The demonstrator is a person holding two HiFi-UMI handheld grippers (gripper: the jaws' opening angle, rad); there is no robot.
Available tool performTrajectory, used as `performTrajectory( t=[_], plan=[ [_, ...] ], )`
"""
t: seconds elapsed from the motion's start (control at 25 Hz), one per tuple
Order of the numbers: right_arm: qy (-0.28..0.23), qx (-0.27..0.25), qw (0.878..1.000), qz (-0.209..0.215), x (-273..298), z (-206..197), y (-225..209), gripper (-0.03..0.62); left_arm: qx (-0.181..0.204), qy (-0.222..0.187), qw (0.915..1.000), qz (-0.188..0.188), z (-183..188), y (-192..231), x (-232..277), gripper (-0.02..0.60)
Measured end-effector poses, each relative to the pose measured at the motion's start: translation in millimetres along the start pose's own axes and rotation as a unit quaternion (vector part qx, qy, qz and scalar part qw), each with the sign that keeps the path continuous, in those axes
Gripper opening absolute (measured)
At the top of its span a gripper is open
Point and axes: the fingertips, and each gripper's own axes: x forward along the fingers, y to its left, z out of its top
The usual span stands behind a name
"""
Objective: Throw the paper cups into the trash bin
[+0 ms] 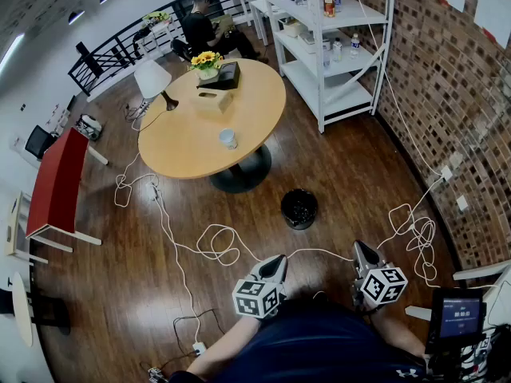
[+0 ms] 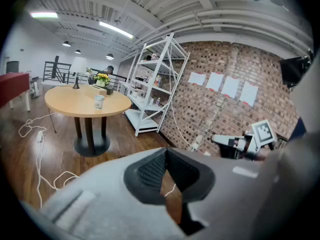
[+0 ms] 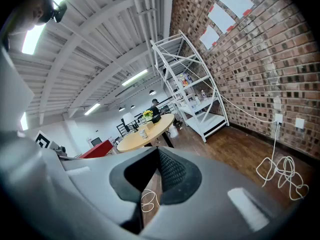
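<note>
One paper cup (image 1: 228,138) stands on the worktop (image 1: 180,138) far ahead, beyond the trash bin (image 1: 299,208), nearer the left claw (image 1: 274,262) than the right claw (image 1: 361,251), both pressed together empty.

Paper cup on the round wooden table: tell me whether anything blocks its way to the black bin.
Nothing visible does. The white paper cup stands alone near the round wooden table's near edge; the black trash bin sits on open floor beside the table.
</note>
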Motion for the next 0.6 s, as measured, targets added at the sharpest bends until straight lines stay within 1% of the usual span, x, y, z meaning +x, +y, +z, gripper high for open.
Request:
performTrajectory(
  t=[0.12, 0.2, 0.44, 0.6],
  plan=[
    [-0.020, -0.016, 1.000, 0.006, 11.7, 20.4, -8.8, 0.009, 0.012, -0.009, 0.9999, 0.001, 14.0, -3.6, 16.7, 0.003],
    [-0.023, -0.019, 0.999, 0.012, 16.8, 26.8, -13.1, 0.009, 0.015, -0.010, 0.9998, 0.004, 17.3, -6.2, 22.4, 0.003],
    [-0.006, -0.020, 0.999, 0.036, 38.2, 28.9, -12.1, 0.009, 0.003, -0.008, 0.9995, 0.029, 25.6, 4.5, 26.3, 0.003],
    [0.006, -0.028, 0.999, 0.039, 56.6, 29.1, -11.7, 0.009, -0.004, -0.002, 0.9996, 0.028, 29.0, 14.6, 39.6, 0.003]
  ],
)
